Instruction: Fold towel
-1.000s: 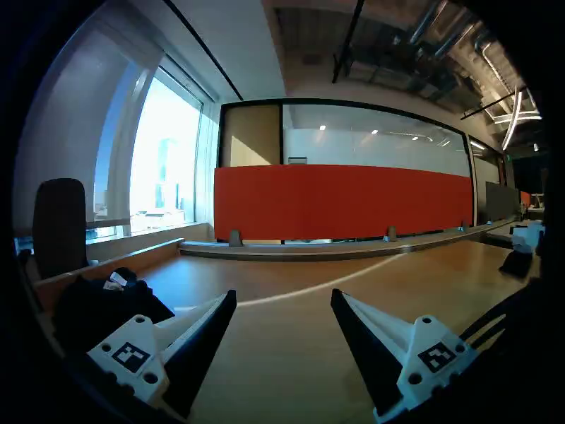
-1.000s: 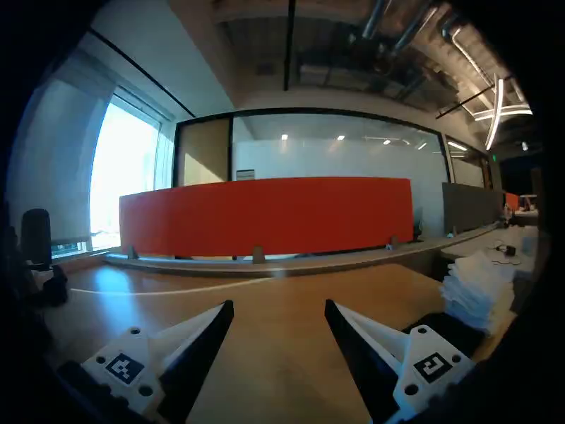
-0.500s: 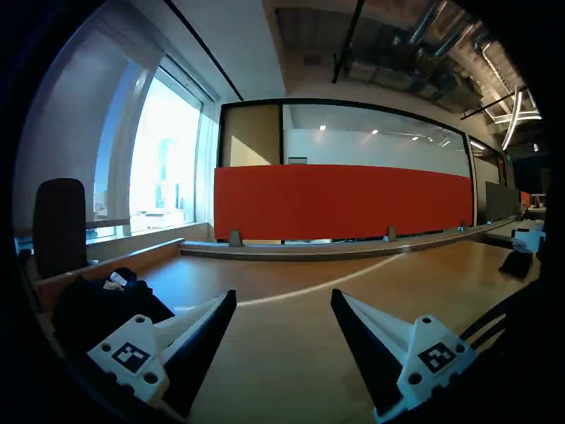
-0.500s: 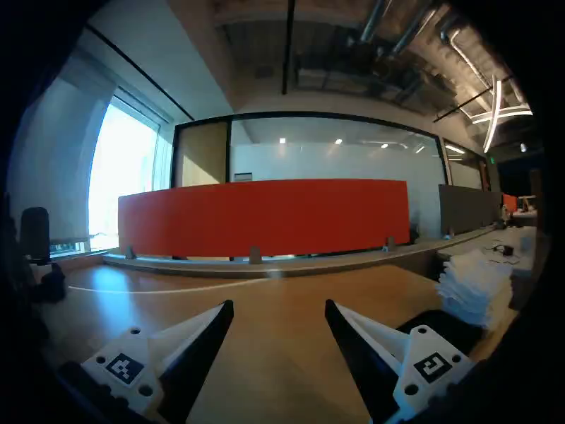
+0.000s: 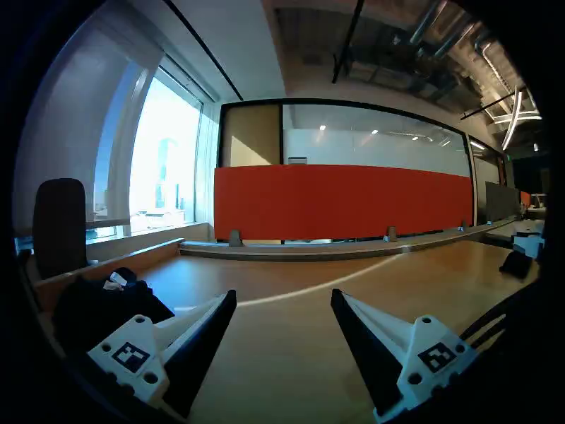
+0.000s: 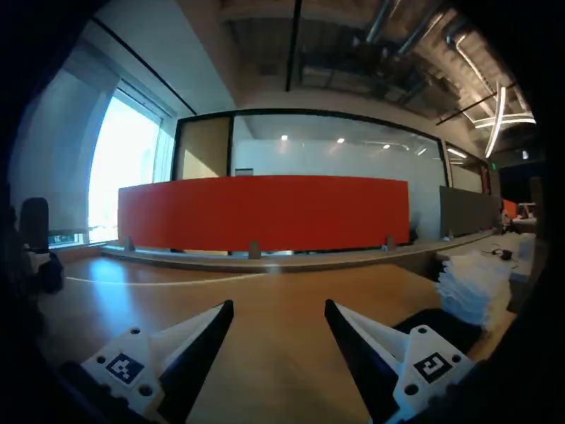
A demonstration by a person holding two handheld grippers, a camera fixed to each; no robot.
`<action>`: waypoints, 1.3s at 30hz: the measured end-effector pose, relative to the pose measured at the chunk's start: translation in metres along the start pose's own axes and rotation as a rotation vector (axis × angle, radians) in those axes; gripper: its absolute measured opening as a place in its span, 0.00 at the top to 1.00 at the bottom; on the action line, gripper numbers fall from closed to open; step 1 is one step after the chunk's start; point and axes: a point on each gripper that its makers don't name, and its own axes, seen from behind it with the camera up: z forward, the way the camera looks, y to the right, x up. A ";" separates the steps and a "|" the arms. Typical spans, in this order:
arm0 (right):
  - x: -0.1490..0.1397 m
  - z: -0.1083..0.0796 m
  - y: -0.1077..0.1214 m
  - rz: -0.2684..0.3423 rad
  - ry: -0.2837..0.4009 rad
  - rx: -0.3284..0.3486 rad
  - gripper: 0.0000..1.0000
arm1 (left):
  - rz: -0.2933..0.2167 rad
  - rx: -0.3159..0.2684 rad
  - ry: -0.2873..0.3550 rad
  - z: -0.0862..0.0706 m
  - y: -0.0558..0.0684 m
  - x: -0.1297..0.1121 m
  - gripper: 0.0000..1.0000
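A stack of white folded towels (image 6: pixel 474 288) stands at the right of the wooden table (image 6: pixel 282 311) in the right gripper view, beside a black pad (image 6: pixel 441 326). My right gripper (image 6: pixel 279 307) hovers low over the table, open, with nothing between its fingers. In the left gripper view my left gripper (image 5: pixel 282 297) is open too, empty, over bare wood (image 5: pixel 296 332). A white heap (image 5: pixel 528 244) on a black thing (image 5: pixel 515 264) shows far right there.
A red divider panel (image 5: pixel 342 201) runs along the back of the table, also seen as the red divider (image 6: pixel 263 212). A dark bundle (image 5: pixel 106 307) lies at the left edge by a black chair back (image 5: pixel 60 225). Bright windows stand at the left.
The right gripper has drifted and tilted a little, shifting its view slightly. The left gripper has stayed almost still. Both remain open.
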 end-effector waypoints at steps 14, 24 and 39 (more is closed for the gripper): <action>0.001 -0.001 -0.001 -0.009 -0.001 0.001 0.00 | 0.000 0.000 0.000 0.000 0.000 0.000 0.00; 0.000 -0.002 -0.003 -0.008 -0.002 0.008 0.00 | 0.000 0.000 0.000 0.001 0.000 0.001 0.00; 0.000 -0.001 -0.002 -0.008 -0.004 0.008 0.00 | 0.000 0.000 0.000 0.000 0.000 0.001 0.00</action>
